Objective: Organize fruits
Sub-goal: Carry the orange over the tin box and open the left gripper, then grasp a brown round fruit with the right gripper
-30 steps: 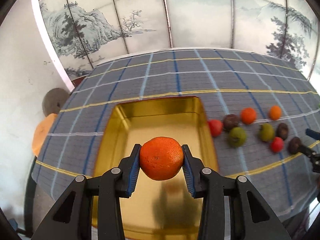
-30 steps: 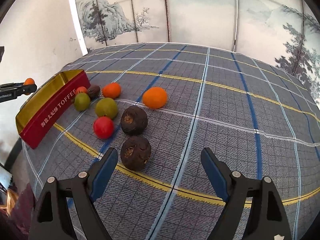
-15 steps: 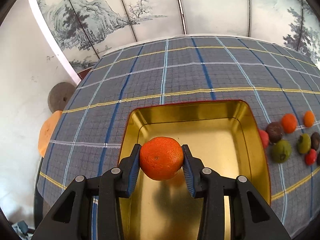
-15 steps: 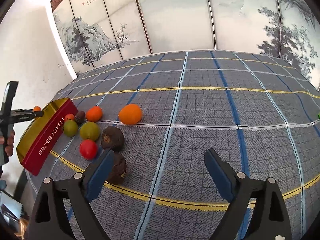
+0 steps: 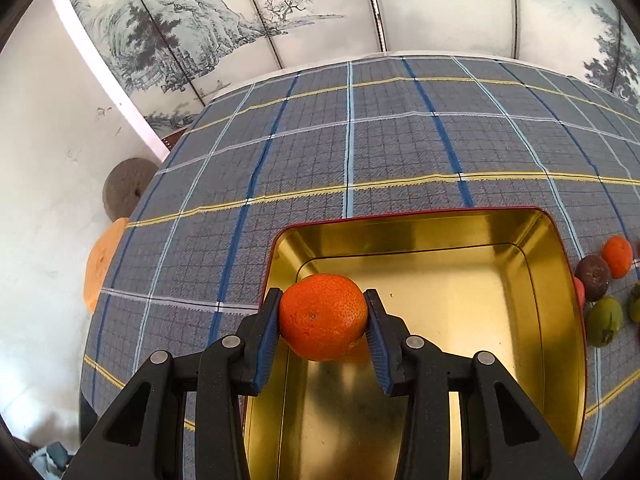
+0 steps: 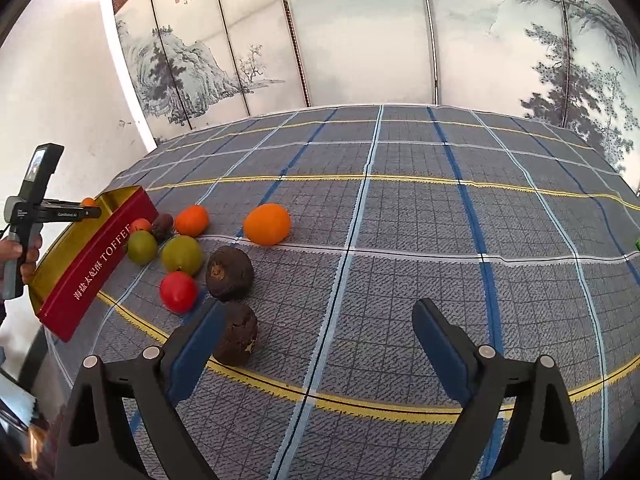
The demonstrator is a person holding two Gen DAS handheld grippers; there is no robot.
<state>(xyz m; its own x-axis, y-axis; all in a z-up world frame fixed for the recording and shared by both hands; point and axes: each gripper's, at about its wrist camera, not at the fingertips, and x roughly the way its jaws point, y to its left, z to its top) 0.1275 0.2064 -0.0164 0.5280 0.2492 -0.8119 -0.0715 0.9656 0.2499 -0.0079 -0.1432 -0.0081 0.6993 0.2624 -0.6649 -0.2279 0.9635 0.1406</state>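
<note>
Placing step: left gripper (image 5: 323, 320) fingers clamped on tangerine (image 5: 322, 317) above gold tin (image 5: 560, 320); next lower and release; right gripper (image 6: 316, 344) fingers apart over remaining fruit on tabletop (image 6: 400, 208).

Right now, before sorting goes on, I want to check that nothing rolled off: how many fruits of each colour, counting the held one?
Orange fruits: 3, one in the left gripper
Red fruits: 2
Green fruits: 2
Dark brown fruits: 3
Total: 10
</note>
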